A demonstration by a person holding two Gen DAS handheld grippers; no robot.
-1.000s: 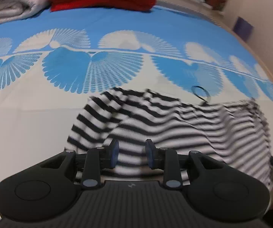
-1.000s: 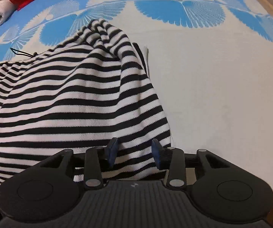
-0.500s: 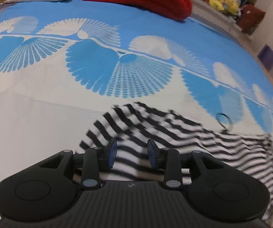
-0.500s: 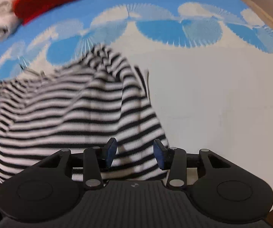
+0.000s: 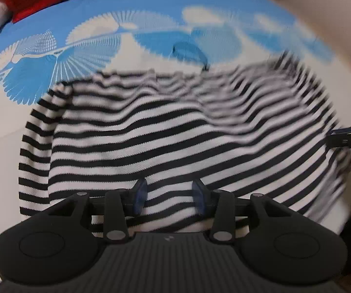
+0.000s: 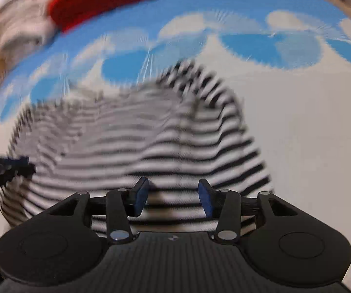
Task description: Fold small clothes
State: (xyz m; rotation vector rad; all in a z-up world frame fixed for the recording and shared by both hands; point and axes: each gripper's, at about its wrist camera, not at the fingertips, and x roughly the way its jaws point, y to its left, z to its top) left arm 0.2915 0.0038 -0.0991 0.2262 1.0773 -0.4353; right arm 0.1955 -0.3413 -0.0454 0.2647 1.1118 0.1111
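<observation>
- The striped garment (image 5: 175, 134) lies mid-frame on the blue-patterned bed (image 5: 151, 5), apparently folded once.
- The left claw (image 5: 169, 196) and right claw (image 6: 173, 196) hang released over its near edge, their jaws having just been opening with nothing clamped.
- Judged left: further folds and smoothing.

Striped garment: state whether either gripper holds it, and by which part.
Neither holds it. The left gripper and right gripper have just been opening; their jaws stand apart over the striped garment's near edge, pads not pressing.
</observation>
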